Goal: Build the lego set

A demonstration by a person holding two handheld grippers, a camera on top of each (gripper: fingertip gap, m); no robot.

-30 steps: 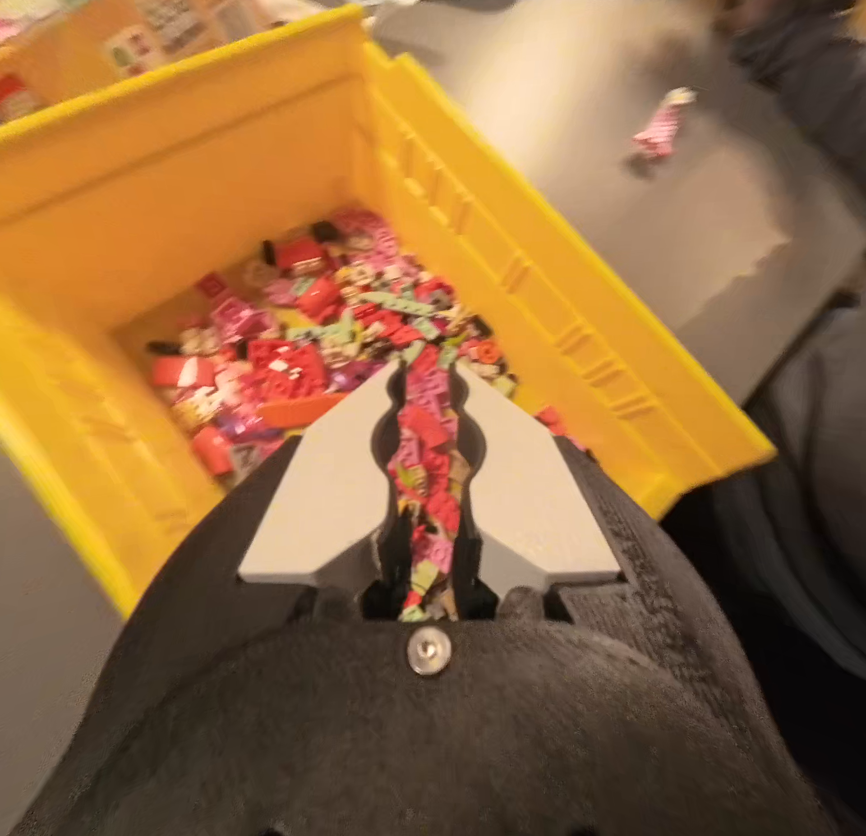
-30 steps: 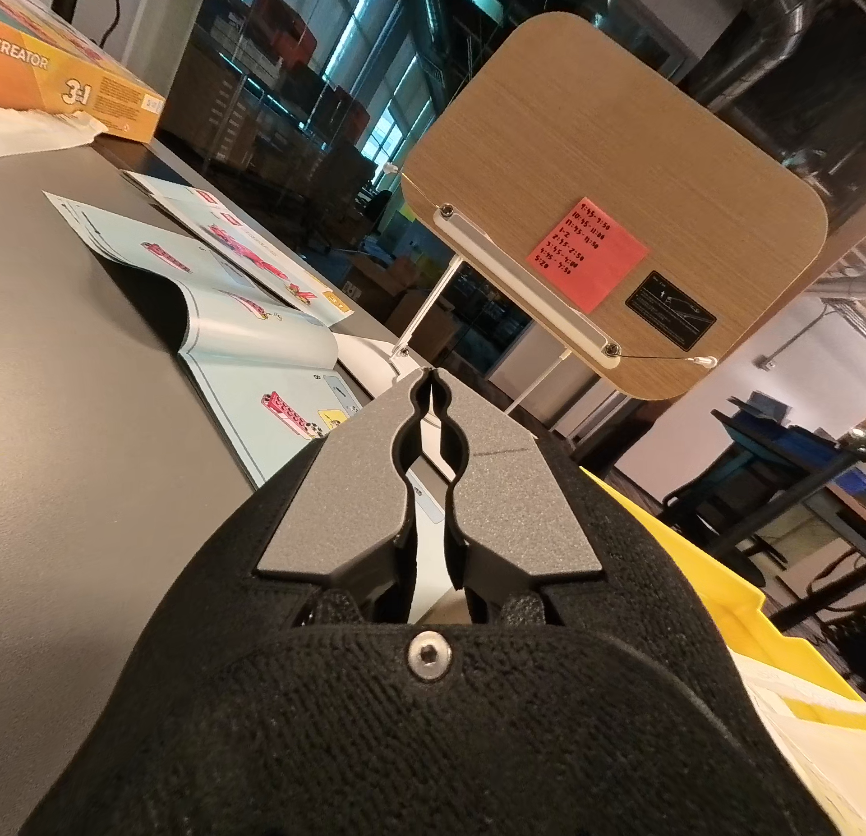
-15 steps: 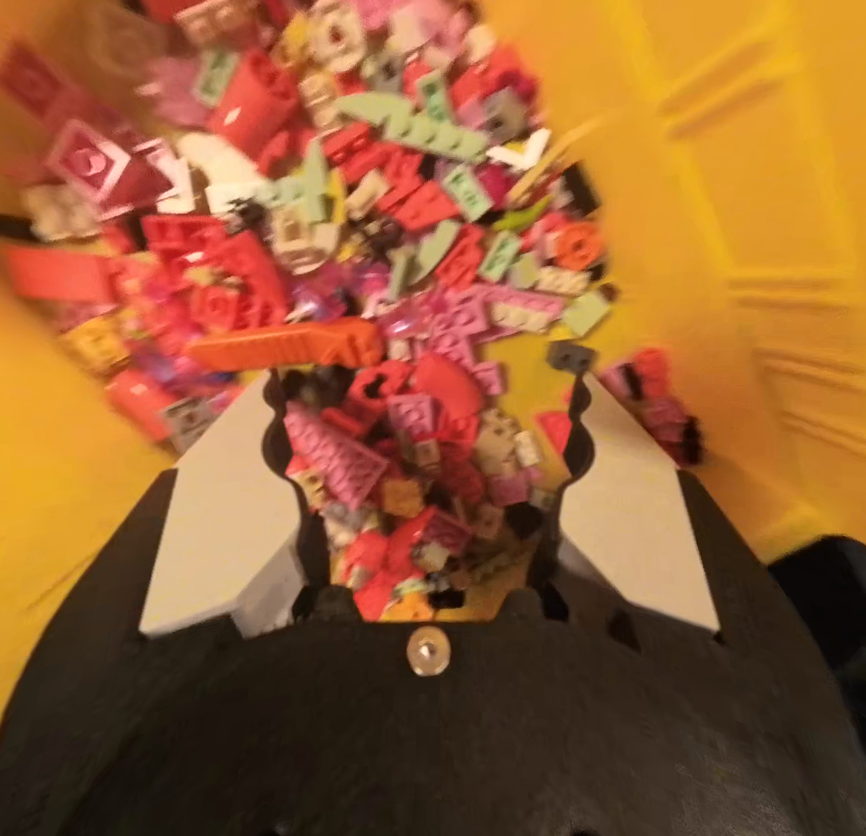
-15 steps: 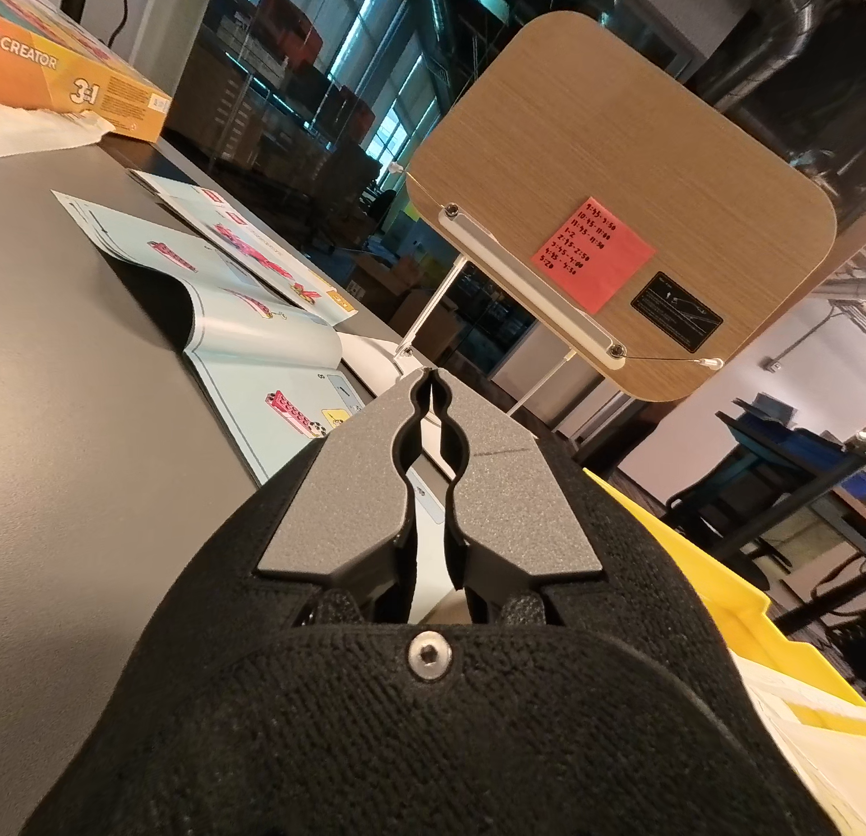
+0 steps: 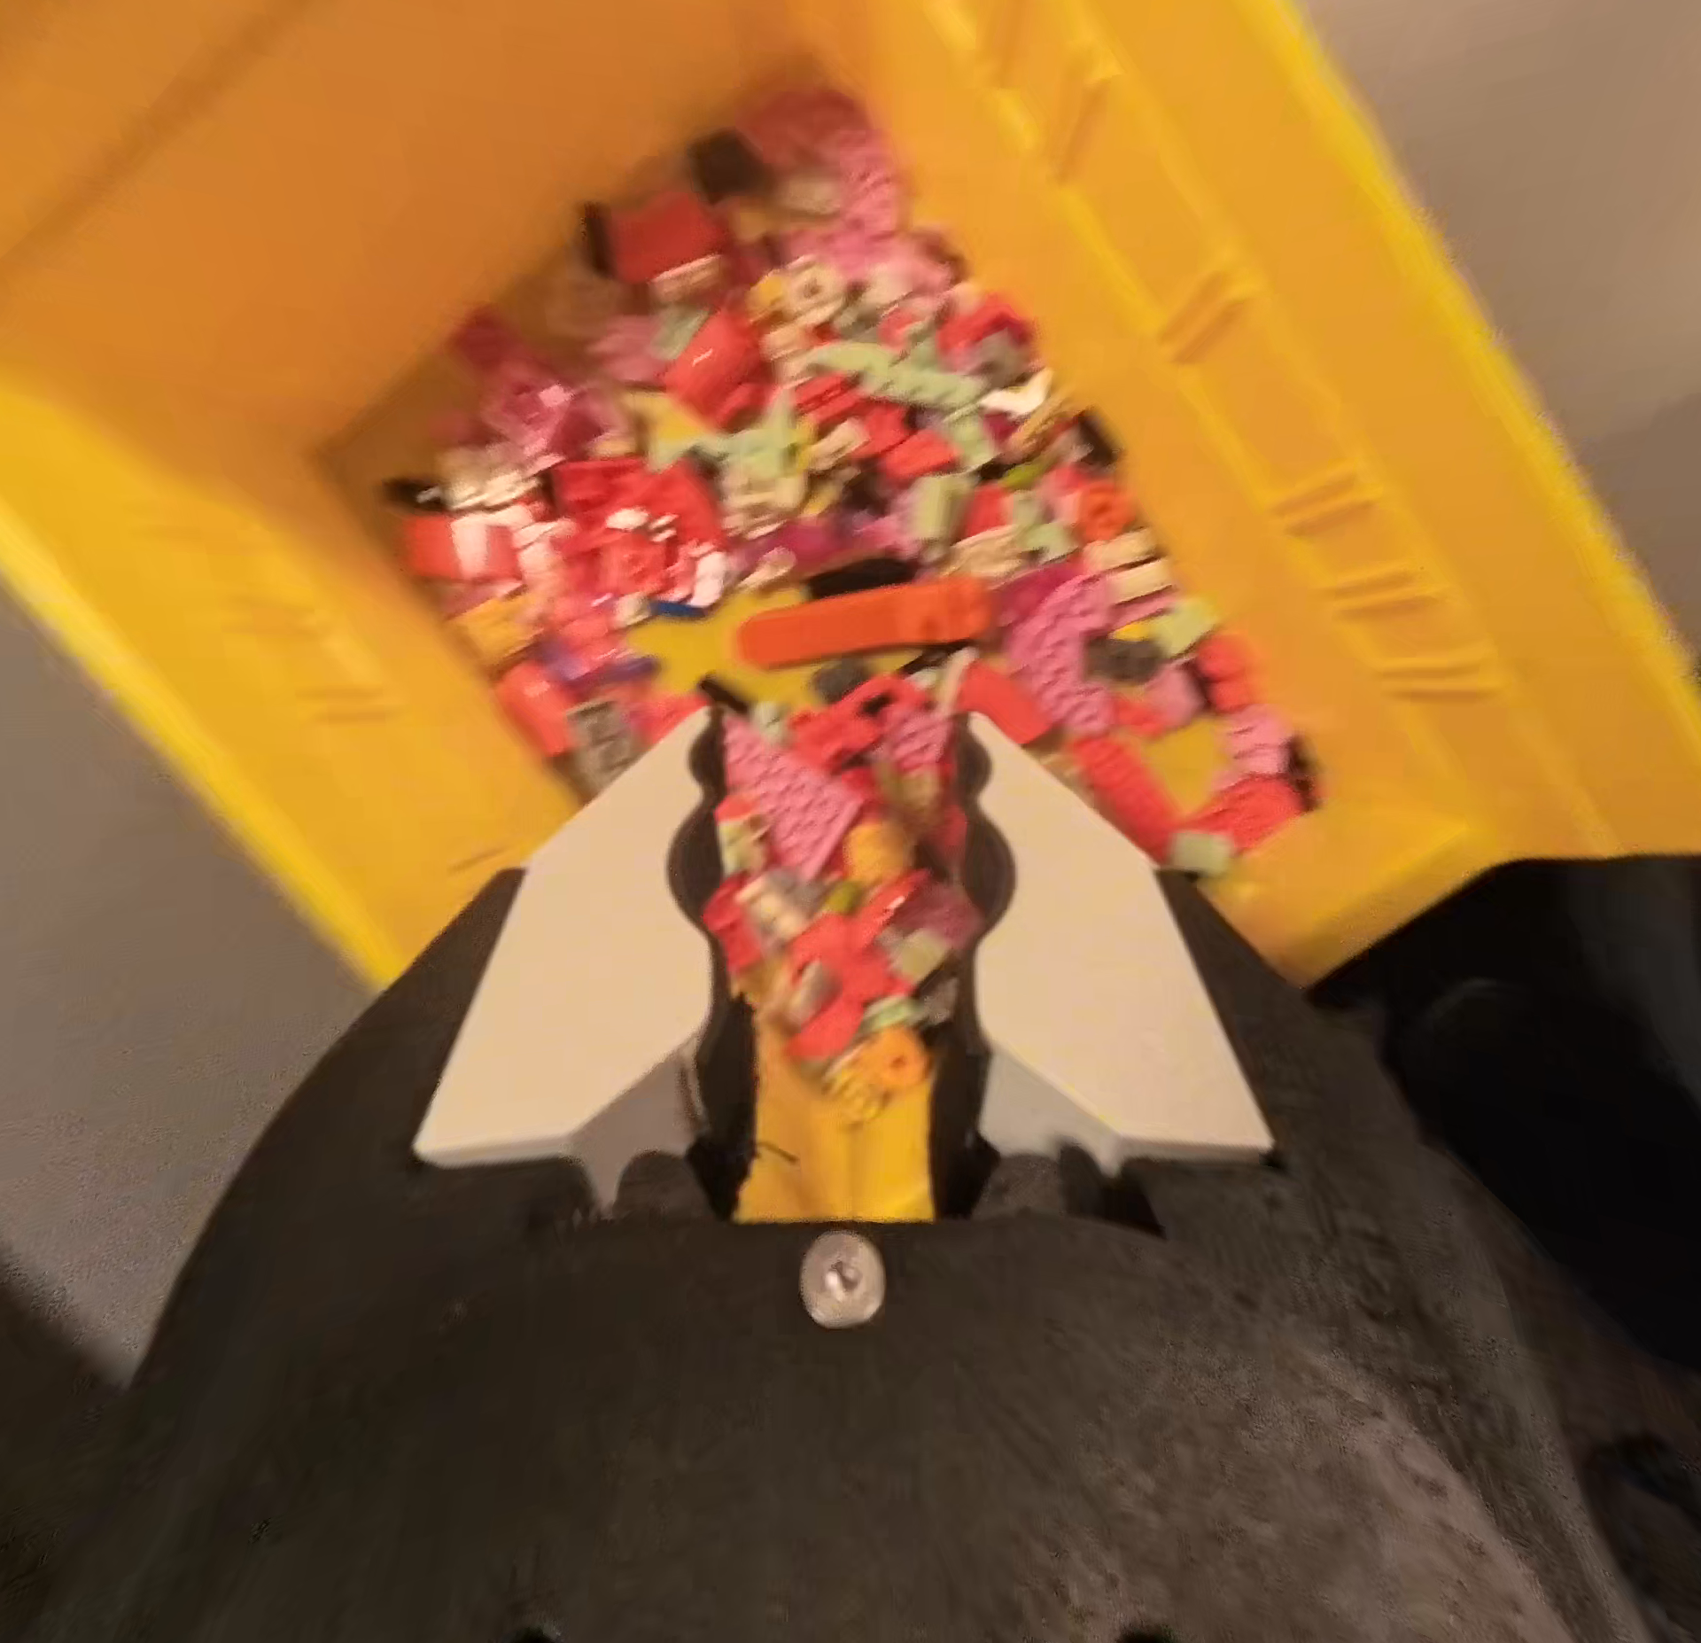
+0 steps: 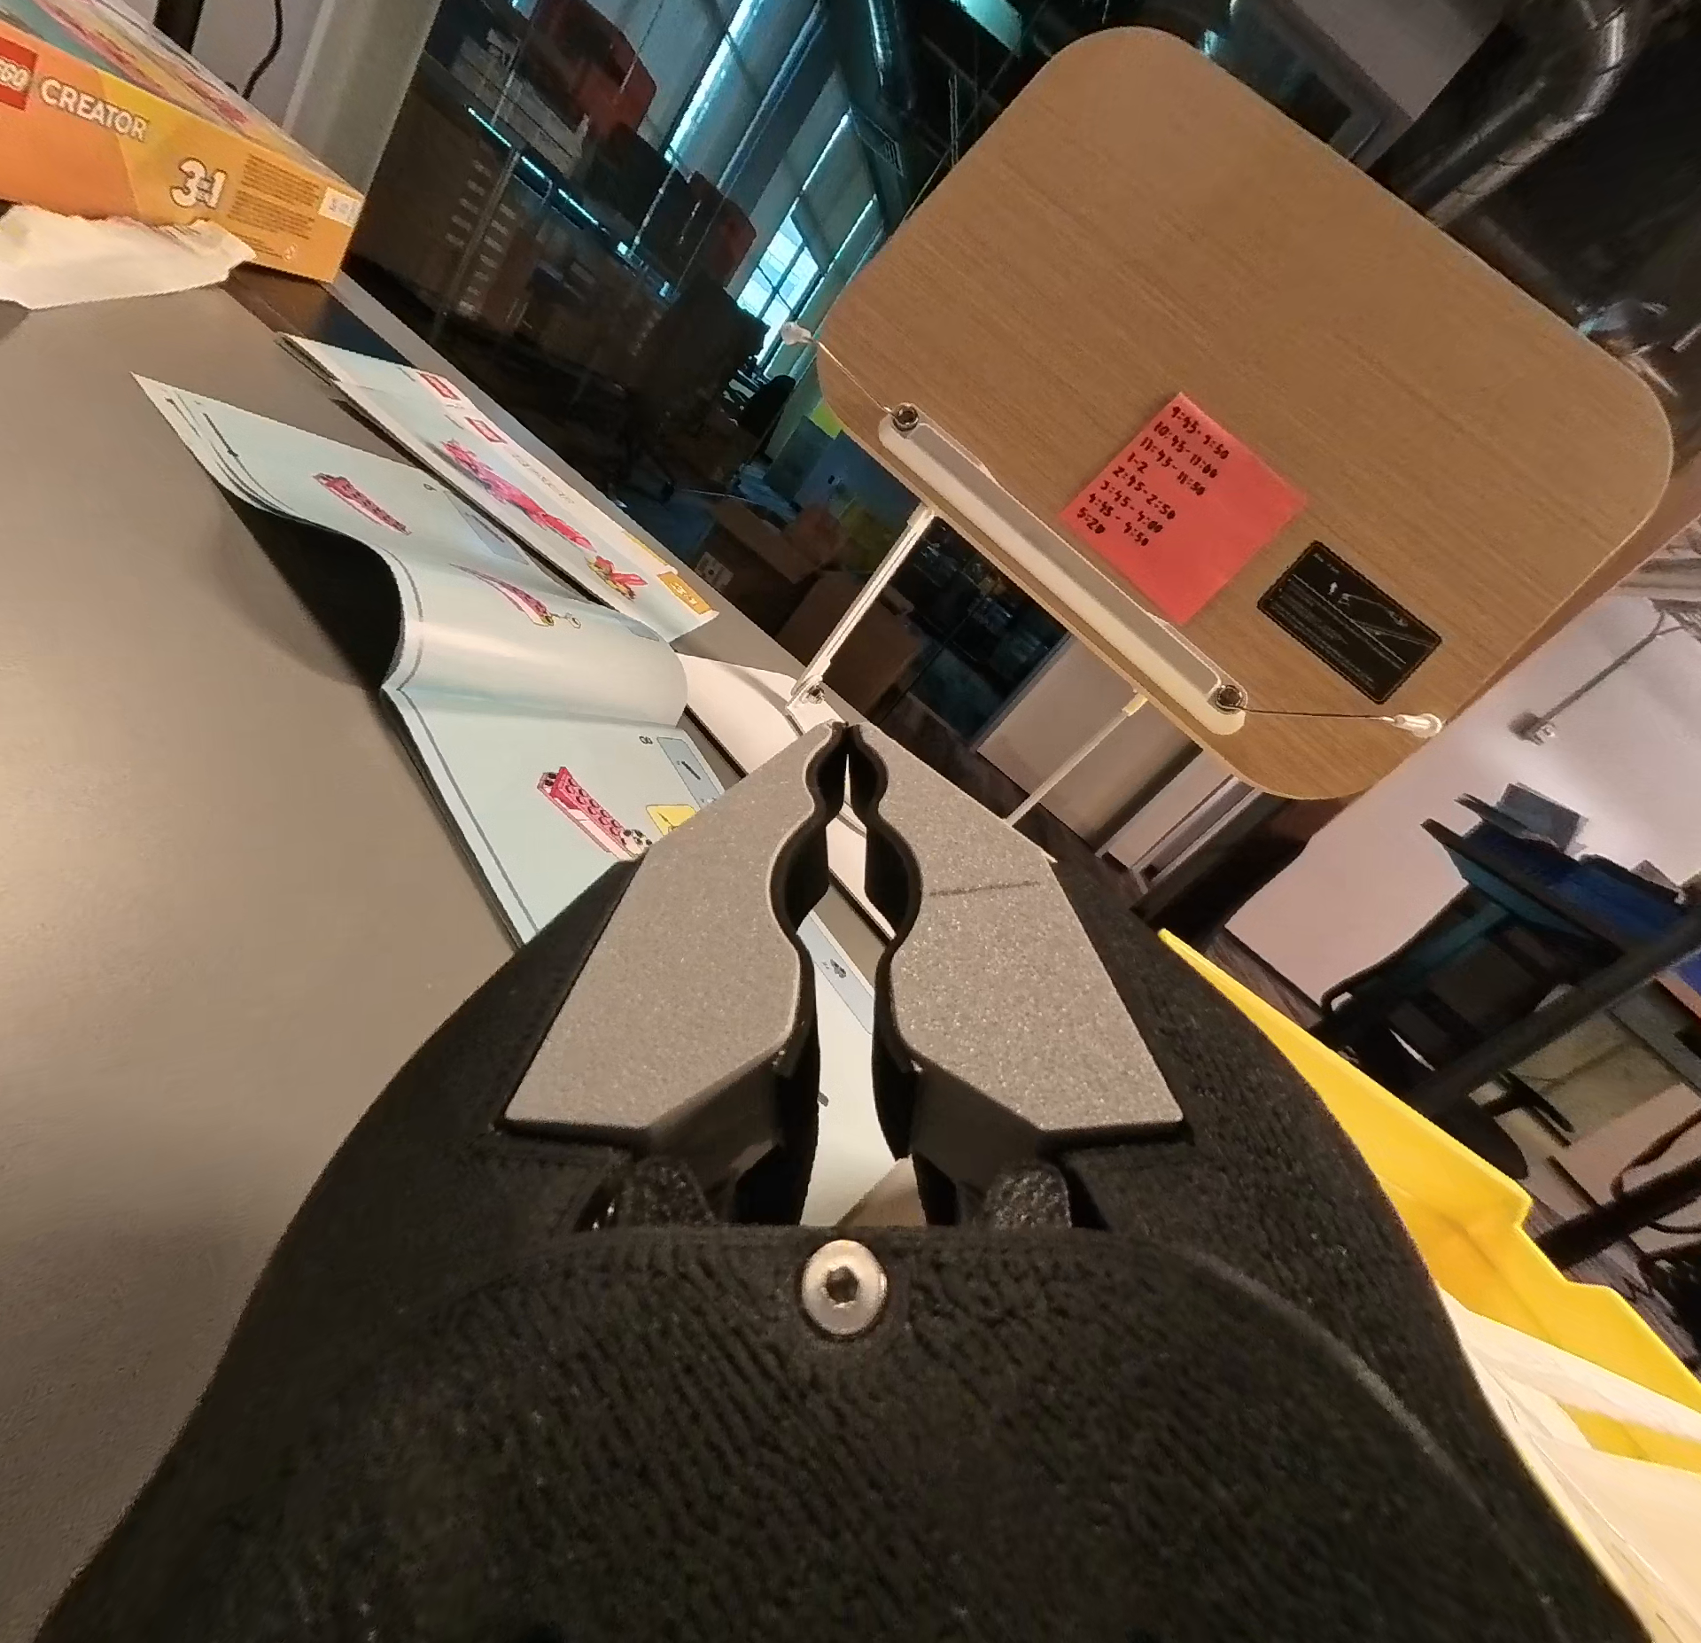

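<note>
My left gripper [image 5: 842, 733] hangs spread over the yellow bin [image 5: 1289, 402] of mixed toy bricks [image 5: 782, 457] (too blurred to tell if it grips one). My right gripper [image 6: 839, 729] is pressed together on nothing, above the desk [image 6: 184, 770] beside an open instruction booklet [image 6: 515, 660].

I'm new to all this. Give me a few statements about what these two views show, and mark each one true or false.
1. The left hand-held gripper points into a yellow bin of small toy bricks. True.
2. The bricks are mostly blue and green. False: they are mostly red and pink, with some pale green.
3. A long orange piece lies among the bricks, just beyond the left fingertips. True.
4. The right hand-held gripper stands wide open. False: its fingertips meet, with nothing between them.
5. An open instruction booklet lies on the grey table. True.
6. The wooden board bears a green note. False: the note is red.
</note>
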